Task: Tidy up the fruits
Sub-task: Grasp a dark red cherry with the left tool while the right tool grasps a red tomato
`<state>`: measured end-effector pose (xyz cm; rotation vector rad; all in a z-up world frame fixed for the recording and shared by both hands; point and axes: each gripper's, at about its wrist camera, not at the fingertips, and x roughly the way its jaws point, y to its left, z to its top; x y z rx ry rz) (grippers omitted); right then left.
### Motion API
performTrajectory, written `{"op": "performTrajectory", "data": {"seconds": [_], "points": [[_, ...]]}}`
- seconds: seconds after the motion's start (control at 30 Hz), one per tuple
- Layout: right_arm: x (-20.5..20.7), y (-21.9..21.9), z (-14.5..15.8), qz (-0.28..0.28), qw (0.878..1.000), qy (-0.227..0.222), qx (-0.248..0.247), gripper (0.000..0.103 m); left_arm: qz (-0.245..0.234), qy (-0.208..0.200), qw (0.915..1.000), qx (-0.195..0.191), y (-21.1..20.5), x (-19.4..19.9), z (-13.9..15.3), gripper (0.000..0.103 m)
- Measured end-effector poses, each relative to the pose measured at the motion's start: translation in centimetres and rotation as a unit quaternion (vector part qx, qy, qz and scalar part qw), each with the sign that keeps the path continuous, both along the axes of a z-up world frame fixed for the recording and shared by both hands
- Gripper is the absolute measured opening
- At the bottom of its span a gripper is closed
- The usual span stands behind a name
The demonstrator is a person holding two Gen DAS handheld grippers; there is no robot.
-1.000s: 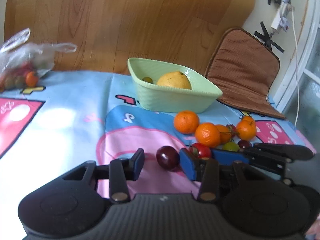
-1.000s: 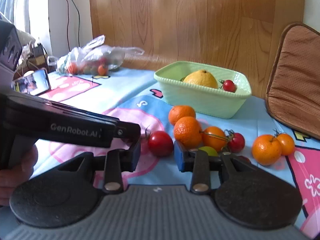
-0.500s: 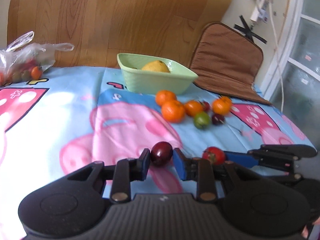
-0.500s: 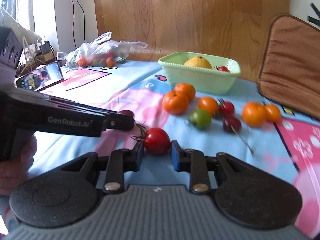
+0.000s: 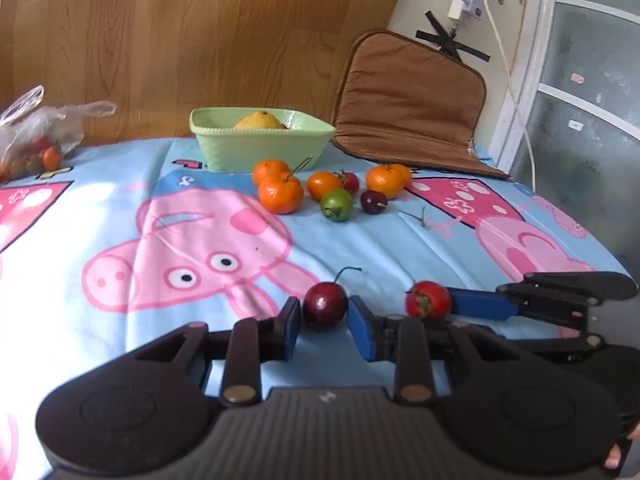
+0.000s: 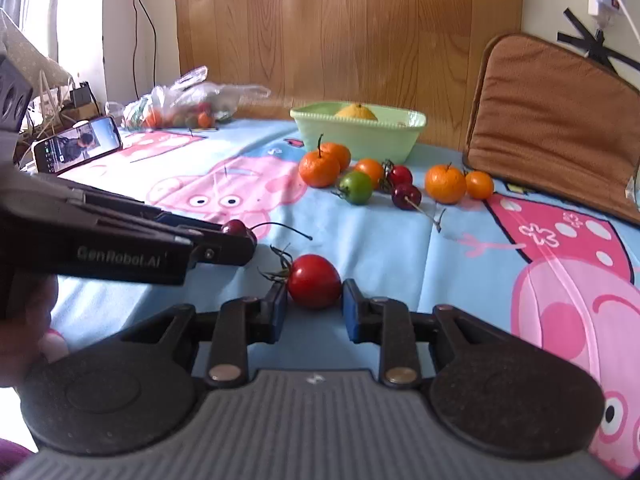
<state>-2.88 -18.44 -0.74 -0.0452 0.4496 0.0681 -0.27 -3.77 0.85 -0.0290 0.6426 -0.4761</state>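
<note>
My left gripper [image 5: 323, 320] is shut on a dark red cherry [image 5: 325, 306] with a long stem, held just over the cartoon-pig cloth [image 5: 120, 220]. My right gripper [image 6: 314, 303] is shut on a red tomato [image 6: 314, 281] with a green calyx. Each gripper shows in the other's view: the right one with its tomato [image 5: 427, 300] at the left wrist view's lower right, the left one with its cherry [image 6: 238, 227] at the right wrist view's left. Far back stands a pale green bowl [image 5: 260, 148] holding a yellow citrus fruit [image 5: 258, 121].
In front of the bowl lie several oranges [image 5: 280, 194], a green tomato [image 5: 337, 204], a dark cherry [image 5: 373, 202] and a red tomato [image 6: 399, 176]. A plastic bag of fruit [image 5: 36, 144] sits back left, a phone [image 6: 78, 149] by it, a brown cushion [image 5: 408, 104] back right.
Both grippers closed on their fruit, the left on the cherry and the right on the red tomato, and pulled back from the bowl and fruit cluster toward the near edge.
</note>
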Motion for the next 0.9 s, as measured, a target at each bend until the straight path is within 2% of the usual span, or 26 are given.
{"op": "performTrajectory", "data": {"seconds": [0.23, 0.43, 0.47, 0.53, 0.63, 0.7, 0.83, 0.9], "points": [[-0.2, -0.3, 0.0, 0.003, 1.0, -0.001, 0.014, 0.034, 0.006, -0.007, 0.9999, 0.006, 0.0, -0.2, 0.0, 0.039], [-0.3, -0.3, 0.0, 0.007, 1.0, -0.002, 0.02, 0.037, 0.001, -0.01, 0.9998, 0.017, -0.5, -0.1, 0.0, 0.041], [-0.3, -0.3, 0.0, 0.01, 1.0, -0.002, 0.02, 0.041, 0.001, -0.011, 0.9998, 0.019, -0.6, -0.1, 0.0, 0.04], [-0.4, -0.2, 0.0, 0.011, 1.0, -0.002, 0.017, 0.041, -0.002, -0.012, 0.9997, 0.023, -0.7, -0.2, 0.0, 0.039], [-0.3, -0.3, 0.0, 0.009, 1.0, -0.003, 0.02, 0.039, -0.012, -0.013, 0.9997, 0.019, -0.8, -0.3, -0.1, 0.028], [-0.4, -0.4, 0.0, 0.007, 1.0, -0.005, 0.022, 0.032, -0.014, -0.017, 0.9995, 0.022, -0.9, -0.5, -0.1, 0.027], [-0.3, -0.5, 0.3, 0.008, 0.999, -0.014, 0.027, 0.032, -0.022, -0.014, 0.9996, 0.0, -0.6, -0.2, 0.7, 0.027], [0.5, -1.0, 0.8, 0.013, 0.999, -0.011, 0.048, 0.032, -0.027, -0.022, 0.9994, -0.008, -0.8, 0.5, 1.8, 0.027]]}}
